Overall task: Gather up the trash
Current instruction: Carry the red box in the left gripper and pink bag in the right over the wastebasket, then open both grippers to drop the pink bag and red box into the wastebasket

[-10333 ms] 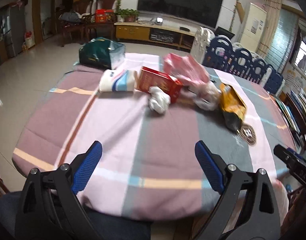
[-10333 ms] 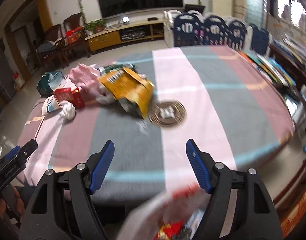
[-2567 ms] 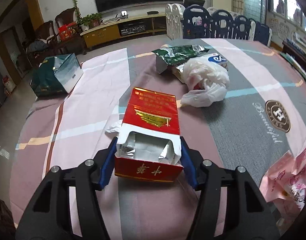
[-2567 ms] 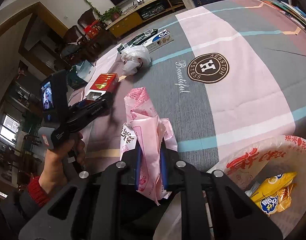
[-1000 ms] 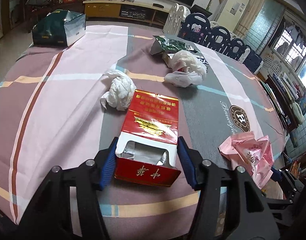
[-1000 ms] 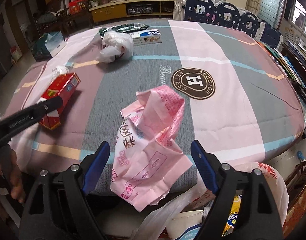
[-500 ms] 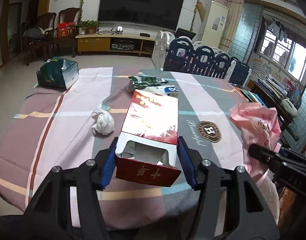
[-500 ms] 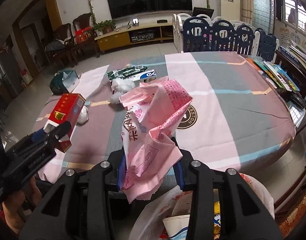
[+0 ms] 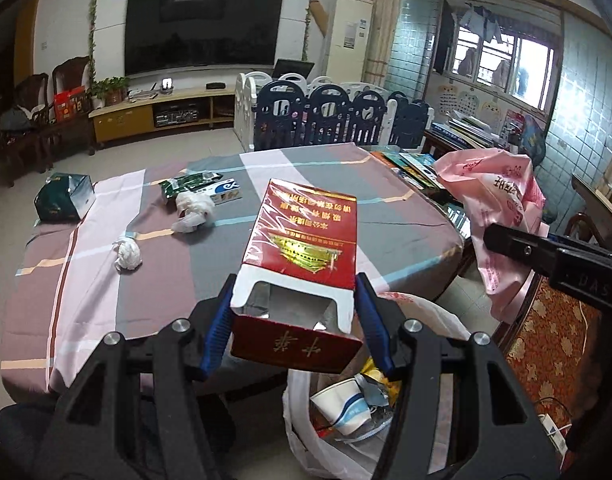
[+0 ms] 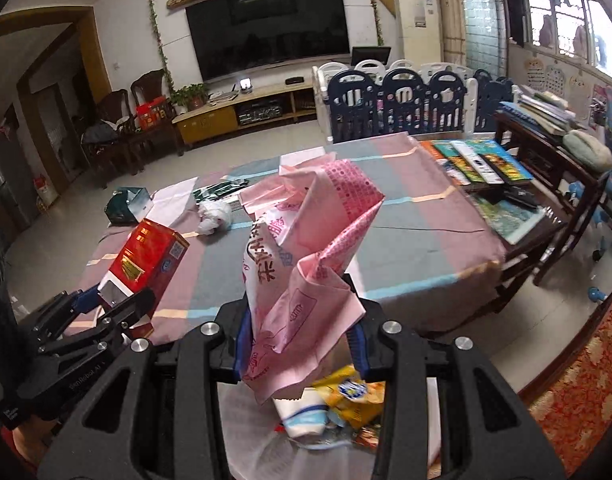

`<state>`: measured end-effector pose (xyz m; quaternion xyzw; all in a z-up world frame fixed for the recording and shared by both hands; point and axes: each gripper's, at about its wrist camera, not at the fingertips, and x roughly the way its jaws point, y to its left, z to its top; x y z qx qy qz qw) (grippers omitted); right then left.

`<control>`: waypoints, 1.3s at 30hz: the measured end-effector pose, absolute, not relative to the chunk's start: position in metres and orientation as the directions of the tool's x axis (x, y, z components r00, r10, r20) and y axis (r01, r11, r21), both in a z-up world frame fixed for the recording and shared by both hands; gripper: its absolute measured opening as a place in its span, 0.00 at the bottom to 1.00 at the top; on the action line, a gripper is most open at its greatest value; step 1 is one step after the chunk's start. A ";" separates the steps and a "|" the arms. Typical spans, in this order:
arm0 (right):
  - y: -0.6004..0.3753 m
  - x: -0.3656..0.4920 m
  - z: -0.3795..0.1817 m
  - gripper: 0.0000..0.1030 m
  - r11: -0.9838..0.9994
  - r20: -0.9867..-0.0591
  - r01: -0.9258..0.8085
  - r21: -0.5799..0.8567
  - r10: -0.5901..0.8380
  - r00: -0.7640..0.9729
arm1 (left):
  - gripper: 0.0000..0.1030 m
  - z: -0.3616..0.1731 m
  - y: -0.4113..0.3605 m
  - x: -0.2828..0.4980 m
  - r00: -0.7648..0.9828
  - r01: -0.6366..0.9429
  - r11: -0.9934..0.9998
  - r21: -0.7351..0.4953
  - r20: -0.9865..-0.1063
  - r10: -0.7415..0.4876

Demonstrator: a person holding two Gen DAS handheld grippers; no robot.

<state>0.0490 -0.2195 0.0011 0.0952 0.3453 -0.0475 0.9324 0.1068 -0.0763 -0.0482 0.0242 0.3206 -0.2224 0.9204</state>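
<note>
My left gripper (image 9: 296, 328) is shut on an open red carton (image 9: 306, 240), held in the air over the table's near edge. Below it a white trash bag (image 9: 329, 412) gapes with a paper cup and wrappers inside. My right gripper (image 10: 300, 336) is shut on a crumpled pink plastic bag (image 10: 306, 248), held above the same trash bag (image 10: 325, 404). The pink bag also shows at the right of the left wrist view (image 9: 501, 208). The red carton shows at the left of the right wrist view (image 10: 148, 258).
On the striped tablecloth (image 9: 154, 264) lie a crumpled tissue (image 9: 126, 254), a white plastic bag (image 9: 194, 210), a green packet on a blue-white box (image 9: 204, 188) and a dark green box (image 9: 64, 200). A patterned chair (image 9: 545, 344) stands at the right. Books (image 10: 481, 164) lie at the table's right.
Both grippers have lifted back from the table with their loads. The red carton and the pink bag now hang over the open trash bag.
</note>
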 end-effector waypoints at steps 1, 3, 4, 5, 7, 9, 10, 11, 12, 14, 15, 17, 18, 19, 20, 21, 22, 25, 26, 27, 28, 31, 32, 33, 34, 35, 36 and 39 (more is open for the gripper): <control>-0.224 0.041 0.003 0.38 0.976 -0.649 0.162 0.142 -0.032 0.760 | 0.57 -0.046 -0.082 0.100 0.698 0.437 0.895 -0.085 -0.596 -0.397; -0.235 0.025 0.007 0.38 0.973 -0.641 0.177 0.147 -0.043 0.766 | 0.57 -0.042 -0.093 0.087 0.703 0.464 0.884 -0.049 -0.587 -0.402; -0.240 0.019 0.008 0.38 0.971 -0.639 0.184 0.150 -0.047 0.768 | 0.57 -0.040 -0.098 0.083 0.706 0.475 0.879 -0.033 -0.582 -0.403; -0.245 0.012 0.009 0.38 0.970 -0.637 0.189 0.153 -0.049 0.769 | 0.57 -0.038 -0.103 0.078 0.707 0.486 0.874 -0.020 -0.578 -0.407; -0.251 0.003 0.010 0.38 0.968 -0.632 0.196 0.158 -0.053 0.773 | 0.57 -0.037 -0.110 0.072 0.710 0.507 0.862 0.007 -0.571 -0.413; -0.256 -0.004 0.010 0.38 0.965 -0.628 0.203 0.165 -0.056 0.776 | 0.57 -0.038 -0.120 0.065 0.705 0.528 0.849 0.028 -0.572 -0.419; -0.257 -0.006 0.009 0.38 0.964 -0.628 0.205 0.169 -0.055 0.776 | 0.57 -0.041 -0.123 0.065 0.695 0.541 0.841 0.030 -0.580 -0.426; -0.260 -0.008 0.008 0.38 0.962 -0.628 0.210 0.173 -0.056 0.776 | 0.57 -0.044 -0.127 0.065 0.679 0.556 0.831 0.026 -0.591 -0.436; -0.262 -0.010 0.007 0.38 0.961 -0.628 0.214 0.176 -0.058 0.776 | 0.57 -0.049 -0.131 0.066 0.650 0.578 0.816 0.014 -0.612 -0.450; -0.267 -0.014 0.004 0.38 0.956 -0.629 0.224 0.188 -0.058 0.775 | 0.57 -0.061 -0.140 0.068 0.602 0.607 0.795 -0.003 -0.651 -0.462; -0.269 -0.015 0.003 0.38 0.954 -0.630 0.229 0.193 -0.058 0.775 | 0.57 -0.067 -0.144 0.070 0.579 0.620 0.784 -0.011 -0.668 -0.467; -0.273 -0.017 0.001 0.38 0.951 -0.631 0.236 0.202 -0.059 0.774 | 0.58 -0.075 -0.150 0.064 0.543 0.641 0.767 -0.027 -0.691 -0.478; -0.274 -0.018 0.001 0.38 0.950 -0.631 0.238 0.204 -0.058 0.774 | 0.60 -0.080 -0.153 0.065 0.527 0.647 0.762 -0.029 -0.705 -0.475; -0.275 -0.019 0.001 0.38 0.949 -0.631 0.239 0.205 -0.058 0.773 | 0.60 -0.083 -0.154 0.066 0.524 0.646 0.763 -0.024 -0.712 -0.466; -0.276 -0.019 0.000 0.38 0.949 -0.633 0.239 0.206 -0.057 0.772 | 0.62 -0.086 -0.154 0.067 0.524 0.644 0.765 -0.018 -0.718 -0.458; -0.276 -0.018 -0.001 0.38 0.949 -0.635 0.238 0.208 -0.054 0.771 | 0.69 -0.087 -0.154 0.069 0.521 0.643 0.766 -0.018 -0.722 -0.454; -0.276 -0.018 -0.002 0.38 0.948 -0.637 0.237 0.211 -0.051 0.769 | 0.76 -0.087 -0.153 0.069 0.525 0.639 0.769 -0.017 -0.721 -0.452; -0.274 -0.015 -0.005 0.38 0.950 -0.648 0.230 0.212 -0.039 0.761 | 0.80 -0.083 -0.149 0.069 0.542 0.625 0.780 -0.019 -0.709 -0.451; -0.273 -0.013 -0.007 0.39 0.951 -0.653 0.225 0.212 -0.034 0.756 | 0.80 -0.083 -0.147 0.071 0.547 0.618 0.786 -0.020 -0.706 -0.449; -0.272 -0.012 -0.008 0.39 0.952 -0.658 0.222 0.211 -0.030 0.753 | 0.80 -0.082 -0.146 0.072 0.551 0.612 0.791 -0.021 -0.705 -0.446; -0.270 -0.011 -0.010 0.39 0.953 -0.663 0.217 0.210 -0.025 0.748 | 0.80 -0.082 -0.146 0.072 0.556 0.606 0.795 -0.021 -0.704 -0.443; -0.266 -0.008 -0.014 0.42 0.956 -0.678 0.209 0.208 -0.013 0.735 | 0.80 -0.080 -0.140 0.075 0.573 0.582 0.813 -0.021 -0.698 -0.429; -0.265 -0.007 -0.015 0.46 0.956 -0.682 0.206 0.210 -0.008 0.731 | 0.80 -0.079 -0.139 0.076 0.579 0.573 0.819 -0.023 -0.696 -0.425; -0.263 -0.007 -0.016 0.50 0.956 -0.684 0.202 0.212 -0.002 0.730 | 0.80 -0.078 -0.136 0.077 0.584 0.564 0.826 -0.026 -0.694 -0.421; -0.262 -0.007 -0.017 0.52 0.956 -0.683 0.200 0.213 0.000 0.730 | 0.81 -0.078 -0.134 0.079 0.588 0.554 0.832 -0.031 -0.693 -0.417; -0.261 -0.007 -0.016 0.57 0.956 -0.682 0.201 0.212 -0.003 0.732 | 0.81 -0.078 -0.133 0.080 0.590 0.546 0.837 -0.035 -0.693 -0.414; -0.261 -0.007 -0.016 0.61 0.956 -0.680 0.204 0.212 -0.006 0.733 | 0.81 -0.078 -0.130 0.082 0.592 0.535 0.844 -0.042 -0.694 -0.410; -0.261 -0.008 -0.014 0.66 0.954 -0.673 0.206 0.219 -0.005 0.740 | 0.81 -0.079 -0.125 0.086 0.597 0.508 0.860 -0.054 -0.697 -0.397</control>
